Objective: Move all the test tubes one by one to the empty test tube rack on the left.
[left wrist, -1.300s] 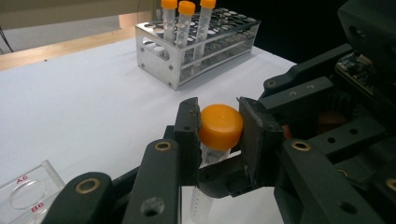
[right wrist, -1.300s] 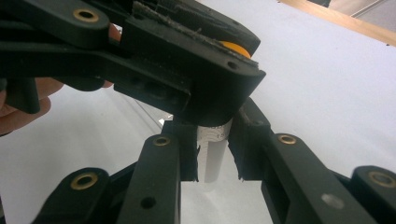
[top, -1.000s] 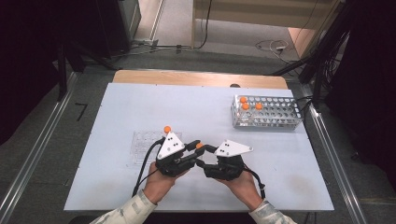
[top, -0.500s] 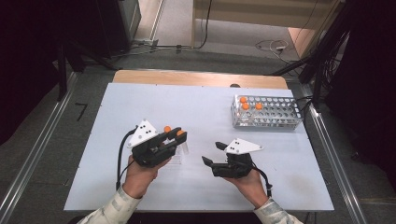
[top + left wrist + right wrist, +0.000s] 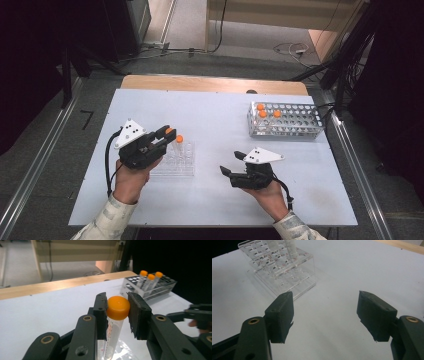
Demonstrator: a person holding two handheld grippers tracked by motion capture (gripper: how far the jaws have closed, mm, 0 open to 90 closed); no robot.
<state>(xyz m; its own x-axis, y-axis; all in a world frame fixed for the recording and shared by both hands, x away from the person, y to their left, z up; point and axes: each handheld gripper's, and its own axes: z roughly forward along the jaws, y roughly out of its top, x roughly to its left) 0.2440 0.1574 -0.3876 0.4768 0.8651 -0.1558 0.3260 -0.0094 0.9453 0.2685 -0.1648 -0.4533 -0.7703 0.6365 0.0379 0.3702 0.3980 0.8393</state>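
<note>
Left gripper (image 5: 117, 312): clamped on the orange cap of a centrifuge tube (image 5: 113, 326), held upright over the clear rack (image 5: 175, 161), probably for seating | Right gripper (image 5: 325, 312): jaws spread, empty, just opening, clear of the rack.

Even overhead light on a pale counter (image 5: 215, 112); dark surroundings.
Soft shadows only; mild glare on the counter. Close-up claw arms blur at both gripper views' lower edges; distant background is soft.

White bench (image 5: 210, 115) with a wooden far edge, clear tube rack (image 5: 176, 162) standing left of centre, second rack (image 5: 285, 122) with orange-capped tubes far right
</note>
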